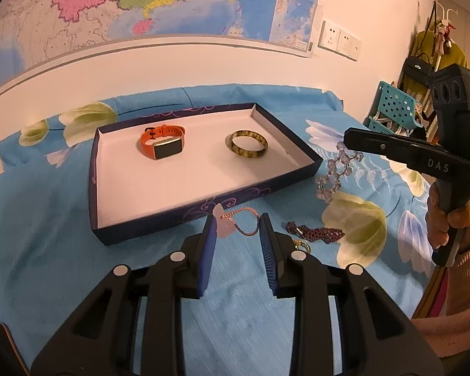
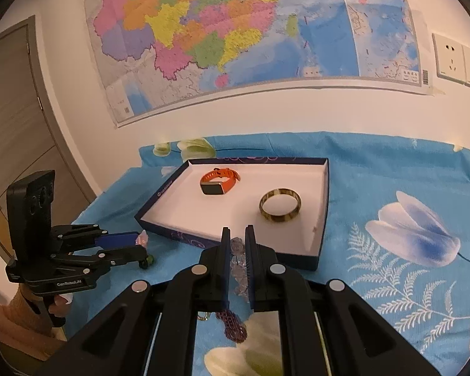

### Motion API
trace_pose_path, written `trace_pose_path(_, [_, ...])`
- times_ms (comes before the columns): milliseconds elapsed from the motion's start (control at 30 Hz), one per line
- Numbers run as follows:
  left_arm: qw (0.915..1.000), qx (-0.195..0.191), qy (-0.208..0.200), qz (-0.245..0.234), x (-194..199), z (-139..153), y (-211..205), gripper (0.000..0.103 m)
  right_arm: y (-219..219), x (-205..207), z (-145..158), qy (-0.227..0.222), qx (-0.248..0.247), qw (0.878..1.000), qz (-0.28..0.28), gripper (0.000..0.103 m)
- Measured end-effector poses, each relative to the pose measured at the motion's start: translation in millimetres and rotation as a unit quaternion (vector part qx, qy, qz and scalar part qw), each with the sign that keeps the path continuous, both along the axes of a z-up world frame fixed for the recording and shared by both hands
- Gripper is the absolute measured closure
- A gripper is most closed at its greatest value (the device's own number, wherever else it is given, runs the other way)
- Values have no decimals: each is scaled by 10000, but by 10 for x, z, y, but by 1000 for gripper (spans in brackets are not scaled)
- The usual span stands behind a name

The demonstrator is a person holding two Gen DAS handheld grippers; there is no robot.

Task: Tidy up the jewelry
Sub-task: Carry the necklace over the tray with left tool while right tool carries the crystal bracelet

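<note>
Left wrist view has the left gripper (image 1: 236, 219) low over the blue flowered cloth (image 1: 47, 235), just in front of the near wall of the shallow dark box (image 1: 172, 222). Its 2 blue pads sit apart, and a pink cord bracelet (image 1: 246, 221) with a pale pink charm (image 1: 222, 224) hangs between them; the charm is against the left pad, but whether the pads really pinch it I can't tell. Inside the box, on the white floor, there's an orange smartwatch (image 1: 163, 144) on the left and a mottled olive bangle (image 1: 248, 144) on the right, well apart from each other. A dark purple beaded strand (image 1: 316, 233) lies on the cloth just right of the gripper, with a bit of gold ring (image 1: 302, 246) peeking from behind the right finger. Over on the right, a clear crystal bead bracelet (image 1: 336, 172) dangles from the tip of the right gripper (image 1: 349, 138), beside the box's right corner. Right wrist view backs that up: that gripper's jaws are clenched nearly together with the crystal beads squeezed between them, just in front of the box's near edge. A hand (image 1: 451, 216) in a peach sleeve holds its handle.
</note>
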State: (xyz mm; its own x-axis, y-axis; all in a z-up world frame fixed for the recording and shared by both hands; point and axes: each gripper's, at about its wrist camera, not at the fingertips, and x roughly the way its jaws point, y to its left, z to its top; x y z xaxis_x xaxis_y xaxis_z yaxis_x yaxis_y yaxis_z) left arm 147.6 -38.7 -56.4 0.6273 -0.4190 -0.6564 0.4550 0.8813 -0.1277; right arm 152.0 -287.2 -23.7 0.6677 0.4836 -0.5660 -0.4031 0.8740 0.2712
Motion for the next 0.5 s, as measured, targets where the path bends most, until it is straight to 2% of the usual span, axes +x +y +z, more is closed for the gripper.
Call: trace_pose_path(500, [9998, 37, -161, 67, 311, 147, 0, 75, 107, 283, 160, -130, 101, 9998, 112, 95])
